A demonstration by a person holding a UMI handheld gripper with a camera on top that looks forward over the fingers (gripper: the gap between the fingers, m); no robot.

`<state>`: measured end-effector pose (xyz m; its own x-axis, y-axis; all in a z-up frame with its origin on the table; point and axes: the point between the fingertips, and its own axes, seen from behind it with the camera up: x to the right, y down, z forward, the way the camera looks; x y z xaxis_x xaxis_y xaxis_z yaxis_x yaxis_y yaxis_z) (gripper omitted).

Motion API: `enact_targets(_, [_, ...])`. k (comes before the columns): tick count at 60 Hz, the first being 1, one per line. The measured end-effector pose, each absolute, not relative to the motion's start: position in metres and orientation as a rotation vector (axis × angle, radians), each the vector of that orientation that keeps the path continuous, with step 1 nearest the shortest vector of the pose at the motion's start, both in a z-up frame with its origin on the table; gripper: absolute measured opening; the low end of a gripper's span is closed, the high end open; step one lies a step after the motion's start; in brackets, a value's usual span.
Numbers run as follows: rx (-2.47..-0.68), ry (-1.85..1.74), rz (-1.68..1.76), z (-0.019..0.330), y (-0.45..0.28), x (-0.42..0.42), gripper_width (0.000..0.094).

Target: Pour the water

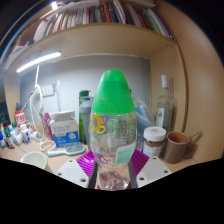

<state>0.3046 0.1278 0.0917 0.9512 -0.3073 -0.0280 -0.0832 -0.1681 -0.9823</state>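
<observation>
A clear bottle (112, 125) with a green cap is clamped between the gripper (112, 163) pads. Behind it, a brown mug (178, 146), jar (154, 140) and glass bottle (166, 104) are seen on the desk (62, 160).

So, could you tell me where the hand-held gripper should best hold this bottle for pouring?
The bottle stands upright between the fingers. Grip its clear lower body, below the green cap, coming straight on with one finger at each side: the body looks round and even there, while the cap tapers.
</observation>
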Motion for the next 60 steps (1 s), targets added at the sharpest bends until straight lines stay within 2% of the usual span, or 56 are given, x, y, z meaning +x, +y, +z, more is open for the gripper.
enact_targets(2, [-1.777,0.294,-0.208,0.075,0.126,0.305,0.0483])
enact_targets(3, [-1.798,0.294,-0.209,0.066,0.125,0.305,0.0531])
enact_targets(4, [-1.799,0.294,-0.212,0.063,0.124,0.306,0.0497])
enact_targets(12, [-1.738,0.289,-0.221,0.068,0.125,0.305,0.0492])
enact_targets(21, [-1.766,0.304,-0.222,0.066,0.126,0.307,0.0548])
enact_targets(23, [-1.797,0.314,-0.224,0.062,0.124,0.308,0.0592])
enact_targets(27, [-1.857,0.346,-0.224,0.056,0.111,0.308,0.0789])
enact_targets(29, [-1.862,0.352,-0.218,0.059,0.105,0.305,0.0849])
enact_targets(42, [-1.886,0.336,-0.225,0.098,0.027,0.269,0.0843])
enact_targets(60, [-1.903,0.407,-0.171,0.17,-0.147,0.189,0.0839])
